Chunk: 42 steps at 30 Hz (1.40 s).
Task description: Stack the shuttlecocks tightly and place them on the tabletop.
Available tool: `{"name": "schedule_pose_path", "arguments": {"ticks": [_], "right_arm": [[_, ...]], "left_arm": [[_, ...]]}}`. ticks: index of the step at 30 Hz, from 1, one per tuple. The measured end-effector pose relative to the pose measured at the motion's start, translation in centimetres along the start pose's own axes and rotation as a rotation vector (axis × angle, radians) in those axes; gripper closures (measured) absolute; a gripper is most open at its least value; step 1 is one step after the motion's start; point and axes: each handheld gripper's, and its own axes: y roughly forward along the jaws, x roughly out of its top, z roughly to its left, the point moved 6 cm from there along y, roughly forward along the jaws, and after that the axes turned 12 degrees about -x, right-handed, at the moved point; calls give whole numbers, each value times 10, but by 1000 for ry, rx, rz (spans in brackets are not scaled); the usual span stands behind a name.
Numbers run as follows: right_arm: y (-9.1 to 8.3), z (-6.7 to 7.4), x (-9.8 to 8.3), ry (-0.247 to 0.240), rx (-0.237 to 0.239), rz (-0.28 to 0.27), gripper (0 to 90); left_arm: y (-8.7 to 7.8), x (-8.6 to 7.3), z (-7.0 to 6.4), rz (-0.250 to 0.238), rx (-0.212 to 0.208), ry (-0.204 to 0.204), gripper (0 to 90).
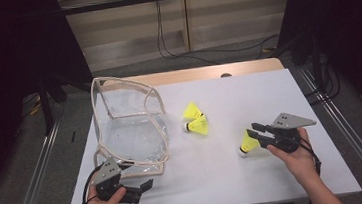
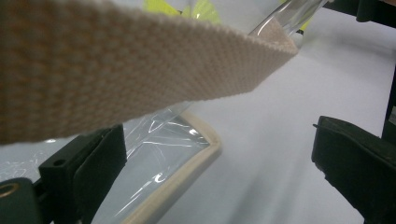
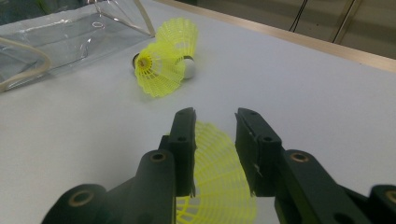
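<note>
Right fingers (image 3: 184, 140) pinch the shuttlecock (image 1: 249, 143) skirt at the table's (image 1: 257, 185) right side; your right gripper (image 1: 253, 130) has it. Left gripper (image 1: 144, 186) jaws gape wide beside the clear bag (image 1: 131, 132), strap (image 2: 116, 65) draped between, ungripped. Step: pickup. Next, lift and carry toward the bag's mouth.

A white rectangular table top (image 1: 256, 175) with a pale wooden strip (image 1: 206, 72) along its far edge carries everything. Beyond it lies grey carpeted floor (image 1: 244, 53), crossed by thin black cables (image 1: 163, 38) that run up a light panelled wall (image 1: 126, 27). Silver metal rails (image 1: 35, 171) flank the table.
</note>
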Motion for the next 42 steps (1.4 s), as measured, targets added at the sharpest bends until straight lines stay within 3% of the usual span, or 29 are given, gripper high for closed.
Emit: {"name": "schedule_pose_path", "arguments": {"ticks": [12, 16, 17, 21, 42], "right_arm": [[-2, -1, 2, -6, -10, -9, 675], [-2, 0, 1, -13, -2, 1, 763], [-3, 1, 1, -30, 16, 6, 834], [-2, 3, 0, -43, 28, 21, 890], [-2, -5, -7, -22, 25, 26, 900]], "left_arm": [[0, 0, -1, -8, 0, -4, 32], [1, 0, -1, -9, -1, -3, 32], [1, 0, -1, -10, -1, -4, 32], [1, 0, -1, -7, -1, -1, 32], [0, 1, -1, -3, -1, 2, 32]]}}
